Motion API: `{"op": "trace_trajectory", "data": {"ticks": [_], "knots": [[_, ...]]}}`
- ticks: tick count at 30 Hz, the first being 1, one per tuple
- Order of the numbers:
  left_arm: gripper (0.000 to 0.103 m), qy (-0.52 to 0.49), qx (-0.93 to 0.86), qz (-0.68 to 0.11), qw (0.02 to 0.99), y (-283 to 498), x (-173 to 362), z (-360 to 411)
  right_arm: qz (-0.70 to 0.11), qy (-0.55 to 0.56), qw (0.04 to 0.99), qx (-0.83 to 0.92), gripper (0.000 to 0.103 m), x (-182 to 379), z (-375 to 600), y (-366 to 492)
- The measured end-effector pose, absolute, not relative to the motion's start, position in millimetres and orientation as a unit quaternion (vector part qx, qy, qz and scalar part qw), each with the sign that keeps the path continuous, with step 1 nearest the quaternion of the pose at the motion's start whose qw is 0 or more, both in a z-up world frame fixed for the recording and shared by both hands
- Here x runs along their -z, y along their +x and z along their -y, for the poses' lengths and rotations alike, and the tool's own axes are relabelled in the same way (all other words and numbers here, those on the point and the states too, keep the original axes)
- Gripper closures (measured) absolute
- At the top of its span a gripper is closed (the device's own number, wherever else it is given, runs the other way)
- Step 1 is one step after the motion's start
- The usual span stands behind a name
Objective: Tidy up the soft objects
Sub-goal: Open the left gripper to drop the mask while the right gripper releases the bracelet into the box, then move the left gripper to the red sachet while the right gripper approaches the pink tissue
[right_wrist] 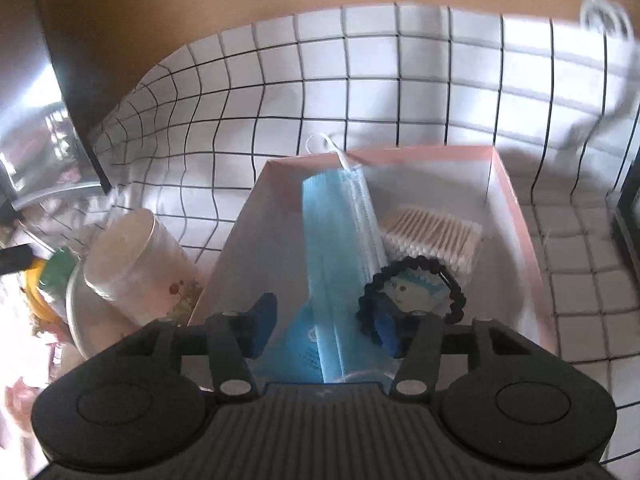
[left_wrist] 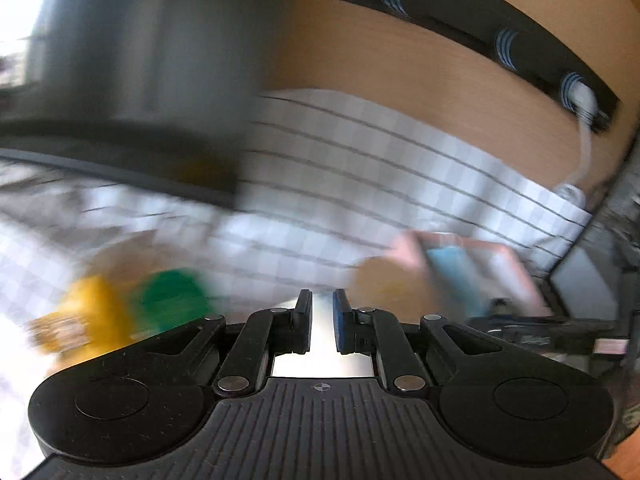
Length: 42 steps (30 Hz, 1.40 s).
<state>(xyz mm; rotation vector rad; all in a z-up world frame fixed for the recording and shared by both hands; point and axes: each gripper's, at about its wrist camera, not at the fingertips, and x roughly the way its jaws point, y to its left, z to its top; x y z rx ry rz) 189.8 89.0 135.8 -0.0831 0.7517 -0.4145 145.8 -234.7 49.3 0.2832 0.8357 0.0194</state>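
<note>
Lying lengthwise in the pink box (right_wrist: 516, 216), the blue face masks (right_wrist: 332, 248) sit beside cotton swabs (right_wrist: 434, 238) and a black hair tie (right_wrist: 412, 292). Right gripper (right_wrist: 325, 322) spread above them; left gripper (left_wrist: 322, 320) nearly closed, empty.

Right gripper (right_wrist: 324, 326), jaws spread, hangs over blue face masks (right_wrist: 336, 248) in a pink box (right_wrist: 516, 208).

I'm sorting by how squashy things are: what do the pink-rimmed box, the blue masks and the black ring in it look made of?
Pink-rimmed box: likely matte cardboard, with thin, flat, straight walls.
Blue masks: soft pleated non-woven fabric, with a white ear loop at the far end.
Black ring: seemingly a fabric-covered elastic hair tie, with a bumpy, ruffled outline.
</note>
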Motion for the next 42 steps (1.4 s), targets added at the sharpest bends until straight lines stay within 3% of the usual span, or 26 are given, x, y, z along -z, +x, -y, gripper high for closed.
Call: {"op": "trace_trajectory", "data": {"ticks": [4,8,10,12,16,20,26,34,42], "knots": [[0.091,-0.041,0.11,-0.357,0.927,168.1,-137.9,-163.6,-0.399,0.134,0.907,-0.003,0.048,-58.7,234.0,128.7],[0.091,-0.077,0.032,-0.37,0.925,150.6,-128.4,-235.3,-0.335,0.156,0.929,-0.007,0.047,-81.4,247.9,101.9],[0.091,-0.101,0.017,-0.381,0.919,145.1,-120.0,-258.4,-0.319,0.146,0.936,-0.008,0.034,-90.7,248.3,97.7],[0.091,-0.117,0.013,-0.393,0.912,143.6,-110.5,-272.5,-0.351,0.112,0.93,-0.005,0.034,-94.5,242.4,107.0],[0.091,-0.126,0.047,-0.396,0.909,141.6,-98.6,-278.0,-0.349,0.087,0.933,-0.008,0.034,-111.6,236.6,97.9],[0.091,-0.115,0.105,-0.408,0.9,142.1,-84.4,-260.1,-0.382,-0.026,0.922,0.058,0.034,-103.6,223.1,100.2],[0.091,-0.113,0.129,-0.401,0.9,129.3,-73.7,-255.3,-0.359,0.093,0.926,0.065,0.034,-113.4,225.4,82.7],[0.091,-0.163,0.08,-0.414,0.892,142.2,-63.9,-285.8,-0.302,-0.02,0.952,-0.043,0.034,-120.0,101.1,71.2],[0.091,-0.223,0.136,-0.466,0.845,131.2,-32.2,-280.3,-0.353,-0.072,0.911,-0.201,0.034,-87.3,2.3,73.0]]}}
